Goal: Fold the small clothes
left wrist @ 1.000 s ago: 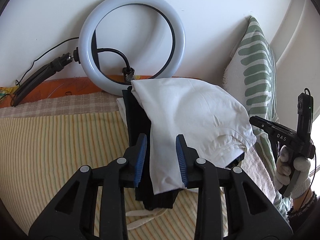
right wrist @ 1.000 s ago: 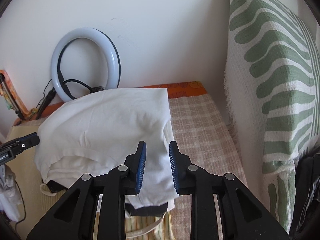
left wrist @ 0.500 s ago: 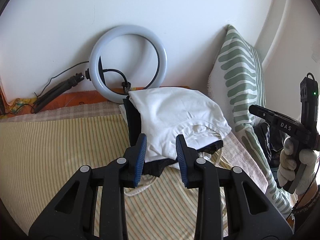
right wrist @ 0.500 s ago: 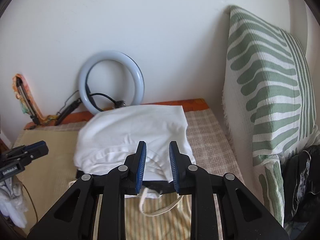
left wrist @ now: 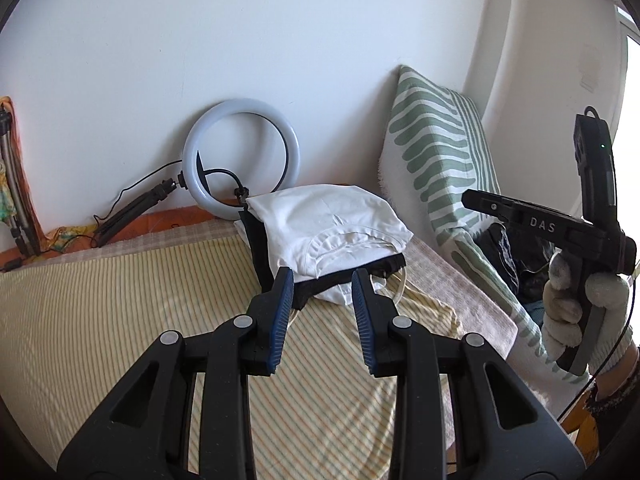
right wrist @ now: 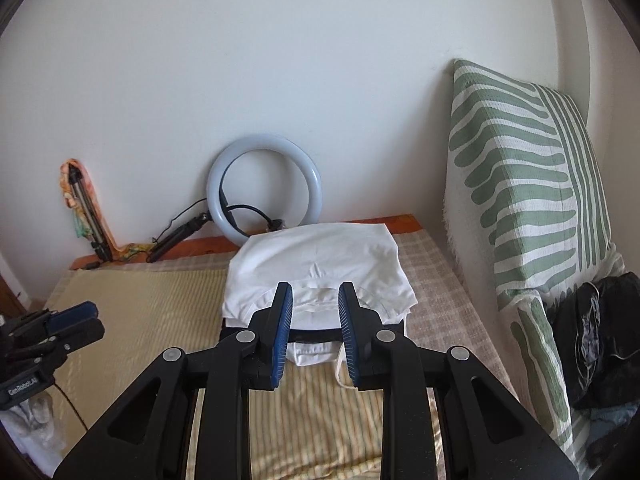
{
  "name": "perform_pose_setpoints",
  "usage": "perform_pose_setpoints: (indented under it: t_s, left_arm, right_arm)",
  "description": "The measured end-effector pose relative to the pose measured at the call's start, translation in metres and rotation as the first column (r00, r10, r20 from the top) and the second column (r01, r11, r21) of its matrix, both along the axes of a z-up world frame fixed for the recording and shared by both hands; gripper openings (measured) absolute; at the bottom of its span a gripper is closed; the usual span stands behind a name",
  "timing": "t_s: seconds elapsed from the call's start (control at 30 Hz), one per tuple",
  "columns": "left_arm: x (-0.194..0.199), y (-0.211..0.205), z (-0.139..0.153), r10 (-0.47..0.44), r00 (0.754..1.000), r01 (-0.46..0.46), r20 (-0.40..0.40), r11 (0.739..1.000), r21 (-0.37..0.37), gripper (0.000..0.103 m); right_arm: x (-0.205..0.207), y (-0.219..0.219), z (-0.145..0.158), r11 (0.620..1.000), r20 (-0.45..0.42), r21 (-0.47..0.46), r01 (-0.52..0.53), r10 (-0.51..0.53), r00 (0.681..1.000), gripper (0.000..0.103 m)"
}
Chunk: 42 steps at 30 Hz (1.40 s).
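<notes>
At the back of the bed, close to the wall, sat the stack [right wrist: 318,280] of folded clothes, its top a white garment [left wrist: 326,216] folded to a rough square with a ribbed neckband showing along the near edge. Beneath it lay a black piece [left wrist: 258,248], and under that more white cloth with a loose strap or cord [right wrist: 340,364] curling out onto the striped sheet [left wrist: 120,300]. That spot likely served to keep finished pieces out of the working area, the open sheet in front being left for spreading the next item. Both grippers hung short of the stack and touched nothing: the left gripper [left wrist: 322,312] had its blue pads apart and empty, and the right gripper [right wrist: 316,330] likewise stood with its jaws apart, holding nothing. Seen from the left wrist, a gloved hand [left wrist: 576,312] held the right tool well off to the side, near the green-striped pillow [right wrist: 528,184]. Judging by the neat top layer, the fold looked complete, though the trailing cord and a slightly skewed black layer left the stack less tidy at its base. A ring light [right wrist: 266,190] leaned on the wall just behind it, and dark clothes [right wrist: 604,336] lay heaped by the pillow.
</notes>
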<state>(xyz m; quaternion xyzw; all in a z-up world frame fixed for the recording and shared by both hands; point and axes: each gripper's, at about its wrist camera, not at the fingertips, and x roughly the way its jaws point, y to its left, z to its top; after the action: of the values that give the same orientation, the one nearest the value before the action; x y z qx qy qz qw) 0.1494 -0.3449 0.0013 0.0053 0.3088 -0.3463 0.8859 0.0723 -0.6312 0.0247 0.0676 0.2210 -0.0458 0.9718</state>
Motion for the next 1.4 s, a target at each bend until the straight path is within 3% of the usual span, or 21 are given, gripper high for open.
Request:
perform_pose_setpoints:
  t_s: [0.07,0.27,0.4,0.5,0.6,0.73,0.93,1.4]
  left_arm:
    - [-0.010,0.008,0.000,-0.008,1.000,0.008,0.006,1.000,-0.004,0.042]
    - [-0.034,0.026,-0.005,-0.027,0.999,0.026,0.033,1.000,0.008,0.045]
    - [-0.044,0.036,-0.014,-0.031,0.999,0.031,0.045,0.999,0.009,0.059]
    - [-0.051,0.041,-0.021,-0.033,0.998,0.032,0.059,0.999,0.025,0.067]
    - [-0.054,0.048,-0.026,-0.029,0.998,0.028,0.058,0.999,0.018,0.078]
    - [-0.054,0.057,-0.035,-0.022,0.999,0.021,0.047,1.000,0.020,0.088]
    - [-0.055,0.071,-0.044,0.000,0.998,-0.002,0.060,1.000,0.031,0.095]
    - [-0.055,0.073,-0.054,0.021,0.998,-0.028,0.063,0.993,0.110,0.103]
  right_arm:
    - [-0.007,0.006,-0.002,1.000,0.007,0.003,0.014,-0.014,1.000,0.024]
    - [-0.023,0.023,-0.019,0.998,0.020,0.040,0.050,-0.051,0.998,0.027]
    - [-0.031,0.043,-0.032,0.997,0.029,0.000,0.074,-0.074,0.997,0.045]
    - [-0.034,0.050,-0.042,0.997,0.038,0.013,0.082,-0.082,0.996,0.050]
    - [-0.033,0.054,-0.051,0.995,0.036,0.039,0.094,-0.095,0.995,0.063]
    - [-0.031,0.063,-0.059,0.992,0.033,0.007,0.125,-0.125,0.992,0.073]
    - [-0.032,0.065,-0.063,0.989,0.060,0.030,0.147,-0.149,0.987,0.080]
    - [-0.017,0.071,-0.080,0.989,0.048,0.036,0.145,-0.147,0.988,0.082]
